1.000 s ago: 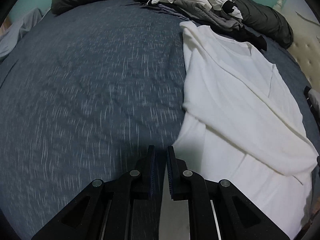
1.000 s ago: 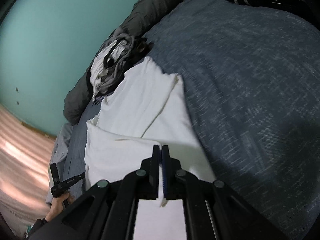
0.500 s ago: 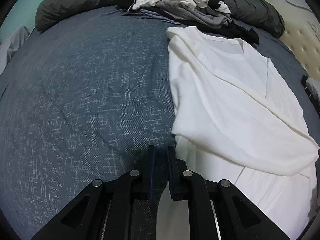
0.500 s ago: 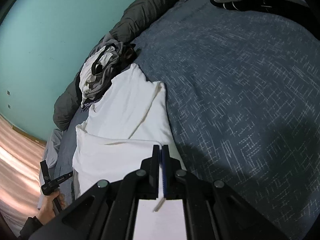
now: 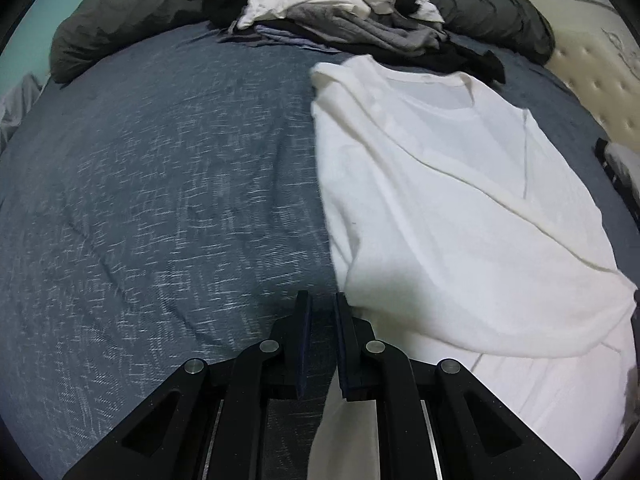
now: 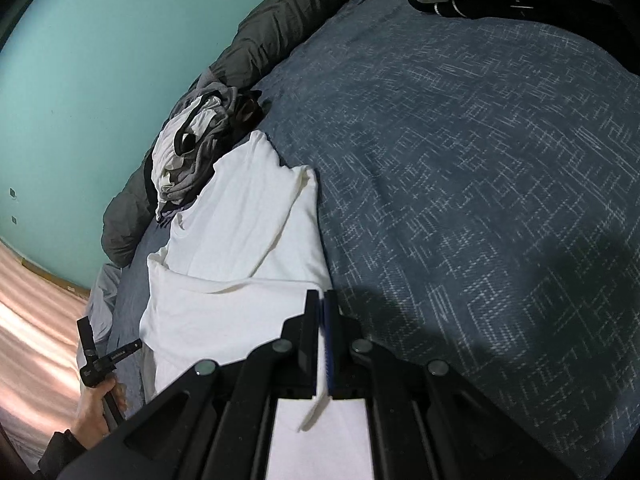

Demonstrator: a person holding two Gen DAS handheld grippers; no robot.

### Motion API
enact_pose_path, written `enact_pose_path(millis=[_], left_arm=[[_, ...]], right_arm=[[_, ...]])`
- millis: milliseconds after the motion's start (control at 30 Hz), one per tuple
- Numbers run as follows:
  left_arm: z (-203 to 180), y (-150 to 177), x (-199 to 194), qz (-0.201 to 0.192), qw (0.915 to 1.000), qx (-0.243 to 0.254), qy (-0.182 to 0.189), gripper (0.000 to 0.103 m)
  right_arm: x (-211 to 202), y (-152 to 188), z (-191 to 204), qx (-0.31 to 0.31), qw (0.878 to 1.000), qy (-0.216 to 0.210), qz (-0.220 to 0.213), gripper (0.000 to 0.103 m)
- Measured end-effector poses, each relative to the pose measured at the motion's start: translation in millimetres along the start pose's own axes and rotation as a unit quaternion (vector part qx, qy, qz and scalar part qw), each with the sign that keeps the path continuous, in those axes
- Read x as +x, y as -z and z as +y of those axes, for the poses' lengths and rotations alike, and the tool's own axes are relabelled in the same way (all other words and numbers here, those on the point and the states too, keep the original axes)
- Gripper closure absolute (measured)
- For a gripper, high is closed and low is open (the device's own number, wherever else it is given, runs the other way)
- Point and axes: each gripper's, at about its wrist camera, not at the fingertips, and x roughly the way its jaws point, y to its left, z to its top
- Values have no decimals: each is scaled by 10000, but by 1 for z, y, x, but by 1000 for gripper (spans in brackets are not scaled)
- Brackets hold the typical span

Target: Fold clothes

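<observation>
1. R gripper (image 6: 322,300): jaws pressed together, pinching a thin edge of the white shirt (image 6: 240,240); cloth hangs out under the pads toward the cam.
2. L gripper (image 5: 321,304): jaws nearly together w/ a narrow gap. White fabric runs up between the fingers lower down, but can't tell if the pads actually press on it.
3. White shirt (image 5: 460,200) lies on the blue-grey bedspread (image 5: 160,200), collar toward the far end, one side folded over the body w/ a sleeve lying diagonally across. Hem end is nearest both grippers.
4. Pile of other clothes (image 5: 352,12) (white, grey, black) sits beyond the collar, touching or just beside it; dark pillows (image 5: 132,12) behind the pile.
5. R view: the person's hand (image 6: 94,404) in a dark sleeve grips the L tool's handle at the bed's edge; teal wall (image 6: 100,60) behind.
6. Cream tufted headboard (image 5: 596,92) at far right of the L view.
</observation>
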Motion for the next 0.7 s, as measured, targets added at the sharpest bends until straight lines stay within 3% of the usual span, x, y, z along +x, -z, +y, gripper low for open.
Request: enact_pose_path(millis=[133,167,200,433,533,700], left_arm=[[-4,-1,3,-61,9999,112,-102,92],[-4,-2,2,-108,9998,102,-112,94],[-4,-3,1,-155,9998,91,-122,103],[14,-11,-27,-594,9980,-182,-96,103],[22,-10,-32,-558,9982,-149,-164,103],[17,-5,-23,-301,9995,15,102,102]], right_arm=[[1,2,-1,34,10000,-40,40,101],[1,2,0,28,10000,-51,44,101],[1,2,1,18,10000,-62,46,101],[3,3,11,-110,9998,-158,100,101],[4,5,14,-138,9996,-186,130,101],[5,6,12,-88,9996,-197,154,101]])
